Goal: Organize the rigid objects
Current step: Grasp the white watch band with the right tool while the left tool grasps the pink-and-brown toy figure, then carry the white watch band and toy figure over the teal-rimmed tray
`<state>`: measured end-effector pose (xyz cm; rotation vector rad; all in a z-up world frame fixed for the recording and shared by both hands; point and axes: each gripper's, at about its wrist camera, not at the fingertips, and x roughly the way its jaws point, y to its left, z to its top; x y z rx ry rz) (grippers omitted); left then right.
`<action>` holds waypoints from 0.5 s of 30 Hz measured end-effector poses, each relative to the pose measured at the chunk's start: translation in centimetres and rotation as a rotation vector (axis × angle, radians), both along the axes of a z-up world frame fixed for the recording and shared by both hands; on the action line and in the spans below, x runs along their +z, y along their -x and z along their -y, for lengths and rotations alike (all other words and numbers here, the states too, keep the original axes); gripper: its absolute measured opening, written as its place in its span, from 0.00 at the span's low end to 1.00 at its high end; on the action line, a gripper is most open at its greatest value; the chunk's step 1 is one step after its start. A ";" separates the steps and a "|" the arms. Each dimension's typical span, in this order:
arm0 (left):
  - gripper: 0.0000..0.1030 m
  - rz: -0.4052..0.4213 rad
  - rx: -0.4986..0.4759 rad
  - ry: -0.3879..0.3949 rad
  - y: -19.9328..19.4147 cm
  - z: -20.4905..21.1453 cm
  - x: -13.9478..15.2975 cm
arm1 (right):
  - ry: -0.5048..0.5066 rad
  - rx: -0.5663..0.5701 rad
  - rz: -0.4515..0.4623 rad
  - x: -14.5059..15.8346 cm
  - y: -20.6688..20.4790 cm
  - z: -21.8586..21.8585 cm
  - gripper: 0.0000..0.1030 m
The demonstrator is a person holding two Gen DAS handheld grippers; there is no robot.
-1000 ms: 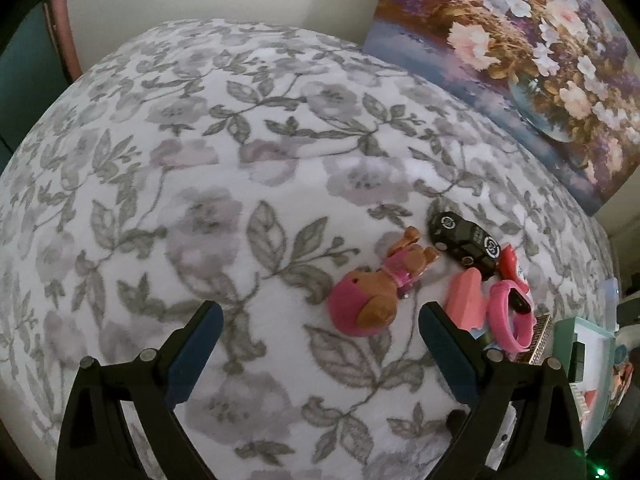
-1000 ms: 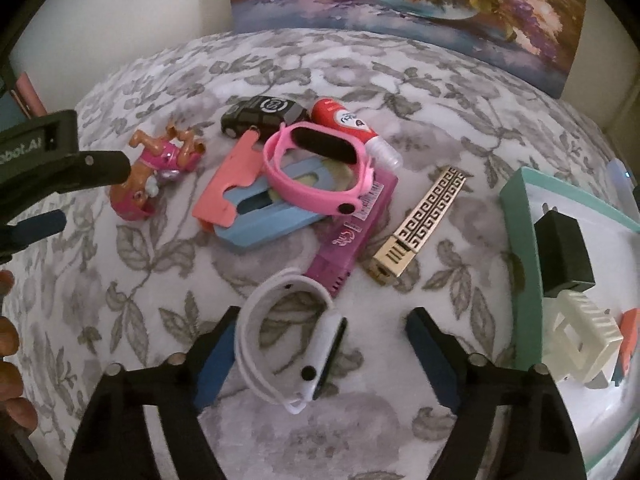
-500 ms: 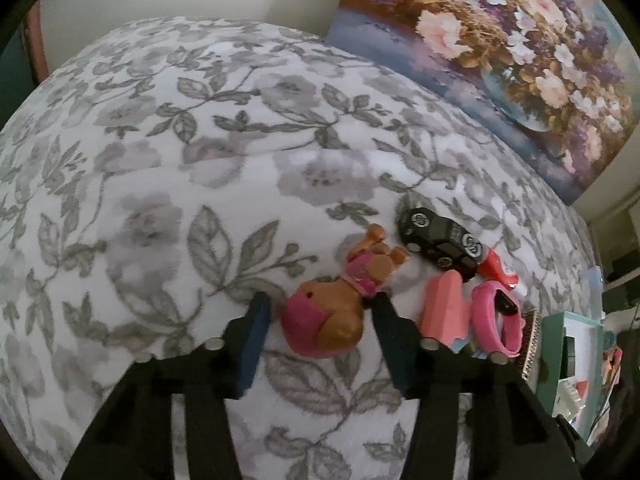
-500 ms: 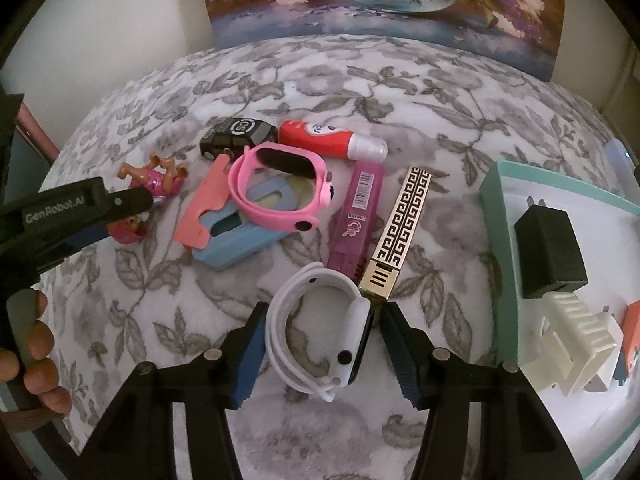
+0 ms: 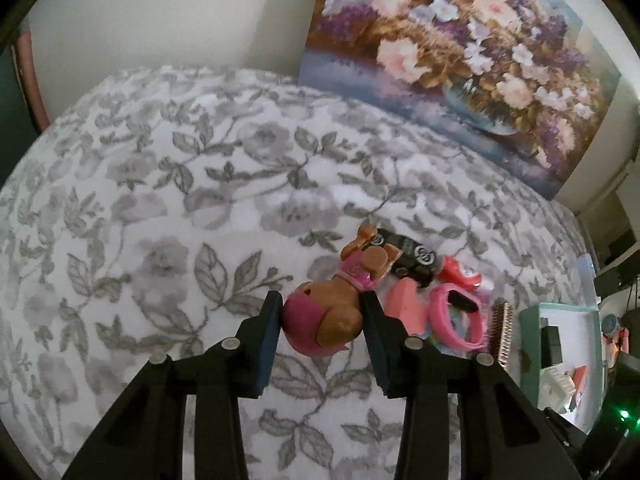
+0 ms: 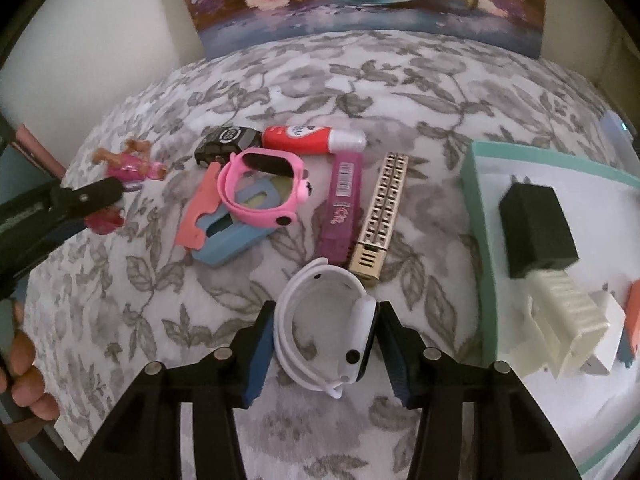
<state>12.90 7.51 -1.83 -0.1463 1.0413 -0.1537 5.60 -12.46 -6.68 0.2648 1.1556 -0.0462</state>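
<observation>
Left wrist view looks down on a soft surface under a white cloth printed with grey leaves and flowers; whether a bed or a counter lies beneath it I cannot tell. A flower painting leans against the pale wall at the far edge. The left gripper is closing its fingers, and the blue pads already press both sides of the toy dog's round pink-and-brown head, its body in a pink vest pointing away toward a black toy car. To the left of the toy the cloth lies bare right out to the rounded far edge.

In the right wrist view, the right gripper is also closing, its pads touching the two sides of a white smartwatch with its band looped and the dark face turned to the right finger. Just beyond it lie a gold patterned bar and a purple tube side by side, then a pink smartwatch resting on a blue and coral plastic piece, and a red tube beside the car. At the right stands a teal-rimmed tray holding a black charger and a cream plastic part. A bare strip of cloth separates the tray's near wall from the white watch. A hand's fingertips show at the left border.
</observation>
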 end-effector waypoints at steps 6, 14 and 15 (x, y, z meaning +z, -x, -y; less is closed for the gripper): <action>0.40 0.067 0.000 0.007 2.2 0.7 3.6 | -0.032 -0.033 0.033 1.9 1.5 1.5 0.50; 0.40 0.168 -0.014 0.020 5.6 3.0 7.9 | -0.035 -0.092 0.088 5.0 4.0 4.1 0.50; 0.40 0.174 -0.018 0.023 6.1 3.3 8.2 | -0.036 -0.108 0.093 5.3 4.4 4.7 0.50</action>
